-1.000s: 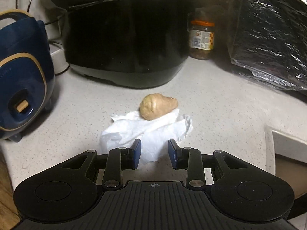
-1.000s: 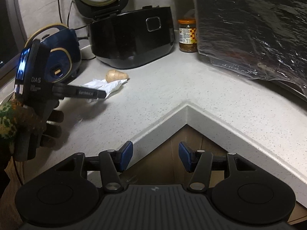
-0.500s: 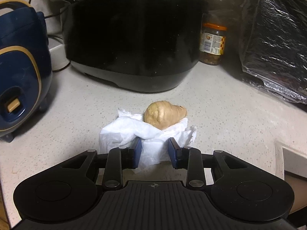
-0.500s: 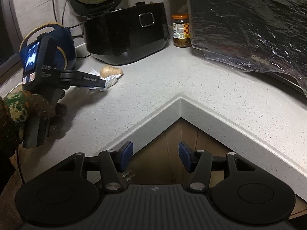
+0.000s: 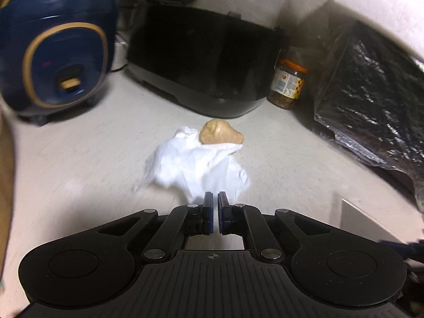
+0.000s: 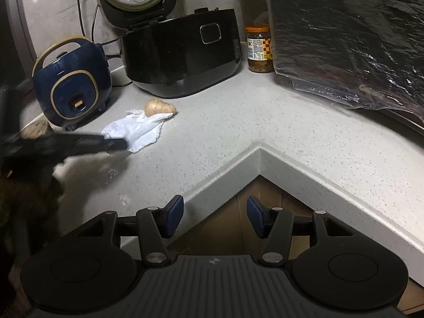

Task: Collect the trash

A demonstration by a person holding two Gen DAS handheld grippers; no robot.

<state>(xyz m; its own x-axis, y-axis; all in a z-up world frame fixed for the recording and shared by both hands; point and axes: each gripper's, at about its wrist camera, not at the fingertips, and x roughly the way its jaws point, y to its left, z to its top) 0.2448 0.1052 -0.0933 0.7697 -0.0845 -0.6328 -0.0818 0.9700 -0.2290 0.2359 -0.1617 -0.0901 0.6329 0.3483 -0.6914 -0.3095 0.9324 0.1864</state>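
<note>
Since half a second ago the left gripper [image 5: 214,201] has drawn back and its jaws have just been closing; they now stand nearly together, pinching the near edge of the crumpled white tissue [image 5: 196,167]. Ahead of it sit the black rice cooker [image 5: 204,63], the blue cooker [image 5: 55,53] to its left, then the ginger piece [image 5: 220,135] resting on the tissue's far edge. The right gripper [image 6: 214,218] hangs half open, empty, over the counter corner [image 6: 259,148]. The trash looks gripped but not yet lifted; carrying it away remains.

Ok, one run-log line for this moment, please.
left claw: just closed, pinching near edge of white tissue | ginger root: at tissue's far edge | right claw: open, empty
</note>
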